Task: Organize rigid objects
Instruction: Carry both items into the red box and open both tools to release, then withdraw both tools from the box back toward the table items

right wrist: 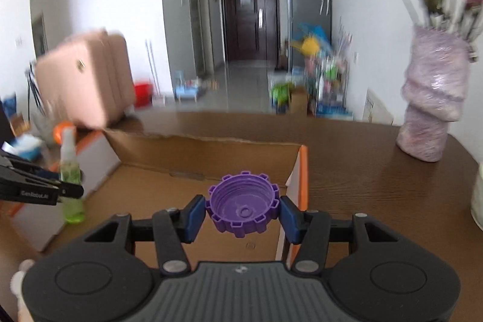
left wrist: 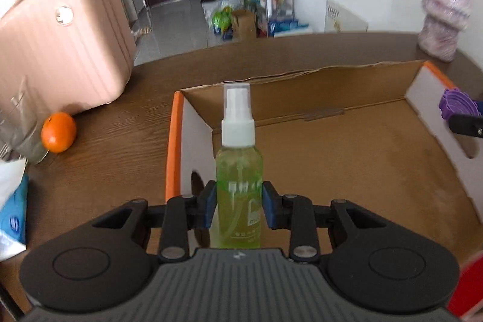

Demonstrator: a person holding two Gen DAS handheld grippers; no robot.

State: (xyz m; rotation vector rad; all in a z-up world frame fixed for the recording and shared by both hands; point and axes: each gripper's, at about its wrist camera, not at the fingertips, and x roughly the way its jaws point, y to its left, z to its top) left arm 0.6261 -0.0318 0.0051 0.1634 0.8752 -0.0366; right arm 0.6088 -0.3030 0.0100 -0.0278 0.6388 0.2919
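Woodgrain worktop [left wrist: 126, 116], dark brown and rounded at its far edge, is seen in both views. A pink ribbed suitcase [left wrist: 57, 50] stands at its left end, and a lavender wrapped vase [right wrist: 431, 98] of flowers at its right end is shown whole only by the right wrist view. An open cardboard box [left wrist: 347, 147] with orange-edged white side flaps lies in the middle. An orange [left wrist: 58, 132] beside the suitcase is sharp only in the left wrist view; in the other it is a blur.

The left hand-held gripper [left wrist: 238, 207] is closed on a spray bottle [left wrist: 238, 171], its blue pads pressed to both sides of the body. The bottle is a slim, clear green cylinder with a white pump top, held upright over the box's left side. The right wrist view shows it from the side, its base raised off the box floor.

The right hand-held gripper [right wrist: 243, 210] is closed on a purple cap [right wrist: 243, 208], which is round, threaded inside and notched around its rim. The cap is held with its open side toward the camera, above the box's right part beside the right flap.
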